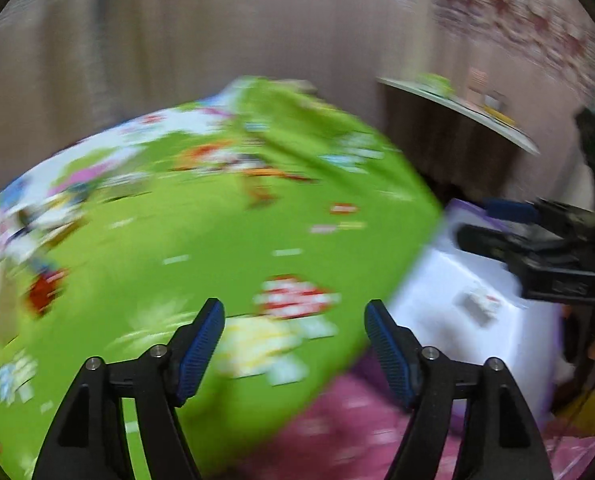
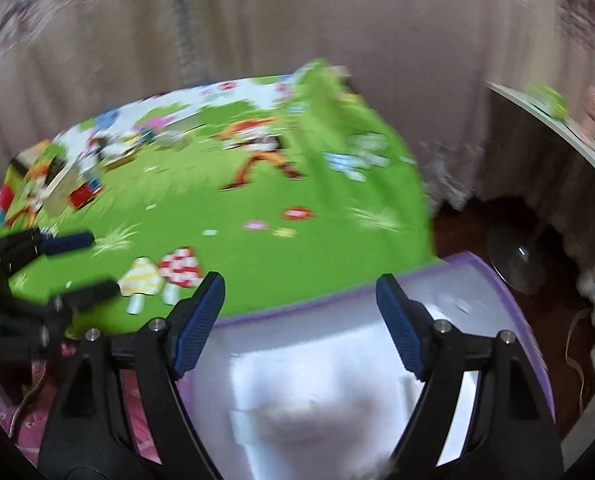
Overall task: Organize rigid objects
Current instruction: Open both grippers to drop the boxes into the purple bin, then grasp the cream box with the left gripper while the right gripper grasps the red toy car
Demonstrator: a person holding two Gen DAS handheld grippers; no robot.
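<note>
Barely started, by the look: left gripper point(image 1: 295, 344) and right gripper point(image 2: 300, 320) both spread, gripping nothing, over green mat point(image 1: 225, 232) and white box point(image 2: 317, 380); frames blurred.

Premises: domestic bedroom, likely a child's. Evidence: bed covered by a green cartoon-print sheet point(image 2: 257, 208) with mushroom and character motifs; pink patterned bedding point(image 1: 357, 432) at its edge; full-length beige curtains point(image 2: 337, 20) behind; a white-topped side table point(image 1: 457, 108) holding small items.

Right tongs point(image 2: 299, 320), spread wide (nothing between), above white purple-edged box point(image 2: 317, 380) beside green cartoon sheet point(image 2: 257, 184)
</note>
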